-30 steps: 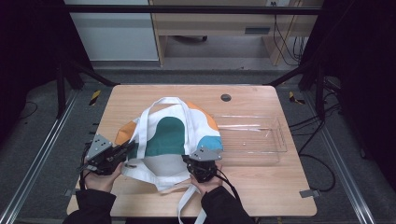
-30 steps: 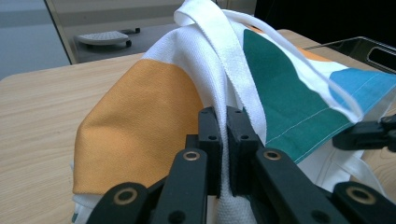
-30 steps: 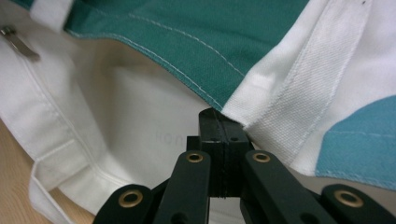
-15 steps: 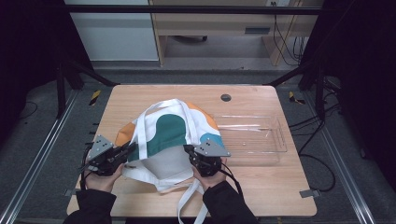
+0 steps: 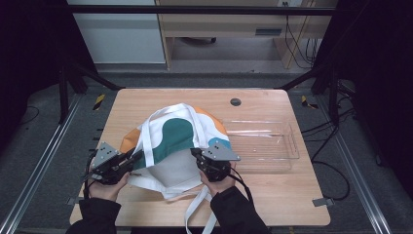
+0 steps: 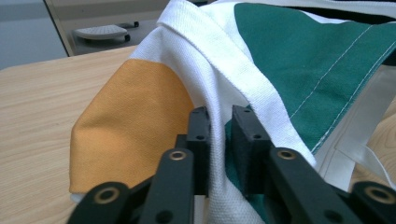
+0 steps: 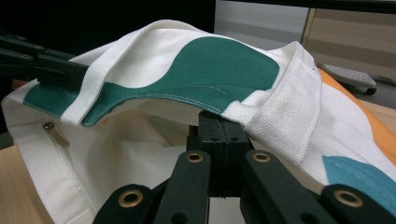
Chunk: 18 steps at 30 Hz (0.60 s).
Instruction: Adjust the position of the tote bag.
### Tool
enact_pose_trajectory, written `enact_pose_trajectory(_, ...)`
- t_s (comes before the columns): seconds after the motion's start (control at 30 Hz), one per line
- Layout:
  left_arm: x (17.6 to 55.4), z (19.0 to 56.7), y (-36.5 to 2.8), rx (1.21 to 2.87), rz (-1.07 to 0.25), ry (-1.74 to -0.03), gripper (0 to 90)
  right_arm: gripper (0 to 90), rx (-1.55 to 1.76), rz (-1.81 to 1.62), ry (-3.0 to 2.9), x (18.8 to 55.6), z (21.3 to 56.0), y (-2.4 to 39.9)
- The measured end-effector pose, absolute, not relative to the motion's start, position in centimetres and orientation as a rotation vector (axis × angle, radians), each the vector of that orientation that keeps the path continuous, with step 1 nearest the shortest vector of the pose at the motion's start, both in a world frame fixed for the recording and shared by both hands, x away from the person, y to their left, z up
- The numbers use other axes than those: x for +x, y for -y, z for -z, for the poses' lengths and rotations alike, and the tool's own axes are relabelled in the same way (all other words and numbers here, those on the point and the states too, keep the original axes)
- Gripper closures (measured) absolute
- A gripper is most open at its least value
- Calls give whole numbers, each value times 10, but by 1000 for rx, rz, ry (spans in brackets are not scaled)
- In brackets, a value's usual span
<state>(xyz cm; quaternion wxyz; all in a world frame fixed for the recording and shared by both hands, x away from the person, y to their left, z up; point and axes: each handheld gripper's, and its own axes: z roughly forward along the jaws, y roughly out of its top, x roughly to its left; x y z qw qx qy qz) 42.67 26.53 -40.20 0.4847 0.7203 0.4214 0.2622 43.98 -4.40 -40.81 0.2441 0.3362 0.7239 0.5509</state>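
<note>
Two hand-held grippers at tote bag point(image 5: 175, 146) on bench point(image 5: 272, 204): right hand-held gripper point(image 7: 218, 122) clamps its rim; left hand-held gripper point(image 6: 220, 122) just opening, fabric loose between jaws.

Black sleeves point(image 5: 100, 214) cover both forearms; each black gripper carries a grey three-cornered plate point(image 5: 222, 151), with brass-ringed pivots point(image 6: 178, 155) behind the fingers point(image 6: 200, 135).

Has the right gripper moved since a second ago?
Yes. The right gripper went up the high view, from the table's near edge toward the clear tray, lifting the bag's rim.
</note>
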Motion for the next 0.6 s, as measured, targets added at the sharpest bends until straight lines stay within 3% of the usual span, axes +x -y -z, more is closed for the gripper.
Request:
enact_pose_trajectory(0.1, 425, 398, -267, 1744, -658, -1019, 707, 900, 922, -1504, -1977, 440, 408, 45)
enact_pose_trajectory(0.17, 421, 391, -270, 1720, -667, -1011, 607, 900, 927, -1507, -1979, 440, 409, 46)
enact_pose_trajectory(0.37, 412, 372, -266, 1706, -688, -967, 450, 900, 928, -1507, -1979, 441, 408, 47)
enact_pose_trajectory(0.6, 410, 370, -246, 1753, -696, -925, 353, 900, 929, -1502, -1979, 441, 407, 46)
